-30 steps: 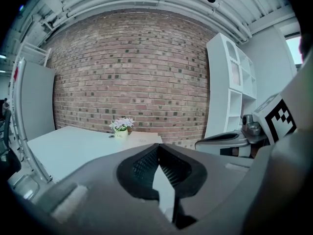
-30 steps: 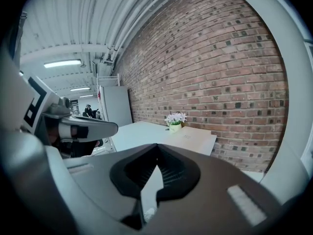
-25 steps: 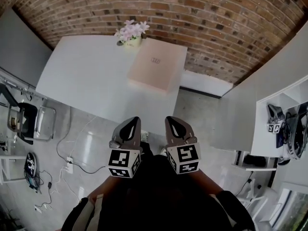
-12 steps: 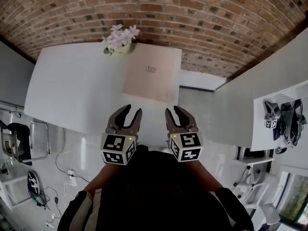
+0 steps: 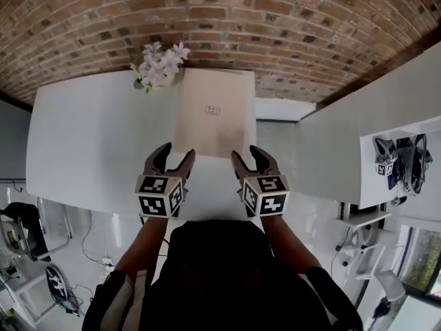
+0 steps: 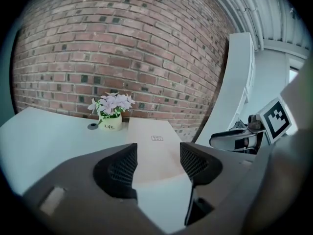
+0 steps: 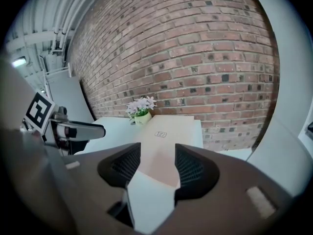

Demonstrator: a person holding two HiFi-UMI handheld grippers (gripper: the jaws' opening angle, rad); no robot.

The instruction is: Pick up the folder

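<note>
Brick wall [image 5: 289, 19] across the back, white desk [image 5: 89, 136] pushed up against it, and the folder [image 5: 210, 112] lies flat on that desk, a pale tan rectangle along the desk's right side with its far edge at the wall. Flower pot [image 5: 157, 66] sits just beside the folder's far left corner, pink blooms up. Both hands are low at the folder's near edge now: left tool [image 5: 177, 150] just off the near left corner, right tool [image 5: 246, 152] just off the near right corner, both pointing at it and tilted downward. Left tool's jaws are opening, standing well apart; its own view shows the folder's near edge framed in the gap, pads clear of it. Right tool's jaws are opening too, fairly wide, the folder again showing through the gap and untouched.
</note>
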